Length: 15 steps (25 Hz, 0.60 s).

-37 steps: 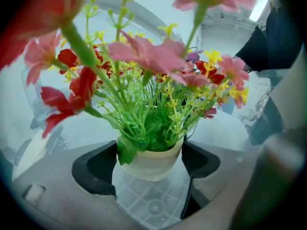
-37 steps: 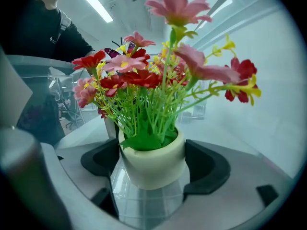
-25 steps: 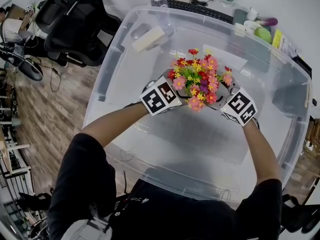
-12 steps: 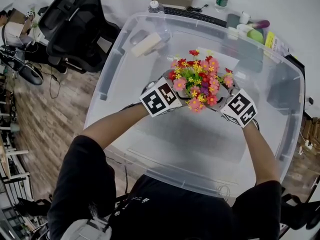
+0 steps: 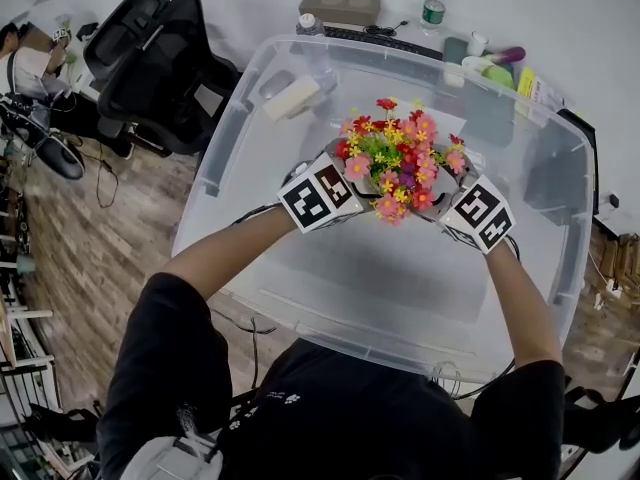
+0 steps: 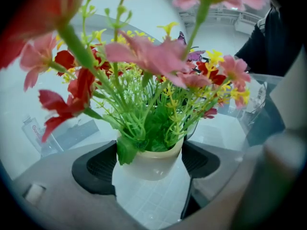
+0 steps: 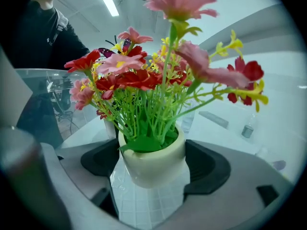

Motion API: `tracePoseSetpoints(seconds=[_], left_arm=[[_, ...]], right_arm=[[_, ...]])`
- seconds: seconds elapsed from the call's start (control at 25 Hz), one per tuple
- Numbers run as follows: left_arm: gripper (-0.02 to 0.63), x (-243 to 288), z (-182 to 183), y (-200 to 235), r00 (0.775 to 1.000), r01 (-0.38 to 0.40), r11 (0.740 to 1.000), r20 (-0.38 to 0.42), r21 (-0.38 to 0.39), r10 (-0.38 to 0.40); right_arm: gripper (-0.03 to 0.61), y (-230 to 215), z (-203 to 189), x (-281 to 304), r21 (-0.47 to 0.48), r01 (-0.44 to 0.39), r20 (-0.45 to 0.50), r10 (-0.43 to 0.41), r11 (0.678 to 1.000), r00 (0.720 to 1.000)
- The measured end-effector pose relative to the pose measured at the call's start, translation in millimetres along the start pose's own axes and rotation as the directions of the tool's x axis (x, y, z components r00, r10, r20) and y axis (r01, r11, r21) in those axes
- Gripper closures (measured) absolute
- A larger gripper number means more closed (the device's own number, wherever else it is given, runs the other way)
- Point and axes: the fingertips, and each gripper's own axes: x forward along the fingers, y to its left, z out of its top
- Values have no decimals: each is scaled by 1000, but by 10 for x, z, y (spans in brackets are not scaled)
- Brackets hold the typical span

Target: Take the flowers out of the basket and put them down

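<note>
Flowers (image 5: pixel 400 163) in a cream pot (image 7: pixel 153 172) sit pinched from opposite sides, left tongs (image 6: pixel 149 163) and right tongs (image 7: pixel 151 162) each pressed on the pot's wall, inside the clear basket's (image 5: pixel 228 148) outline (how high off its floor, I can't tell). Risk, as I judge it: the smooth, rounded pot slipping or tilting if my two grips move unevenly.

Office — swivel chair (image 5: pixel 160 63), keyboard (image 5: pixel 375 38), white desk (image 5: pixel 565 8).
</note>
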Motion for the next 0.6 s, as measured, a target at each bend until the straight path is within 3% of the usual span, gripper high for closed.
tracePoseSetpoints(seconds=[0.6], left_arm=[[201,-164,337,-124,999,-17,997,41,72,14]], right_arm=[[152,37,227,-320,-35,64,-8,-64,997,998]])
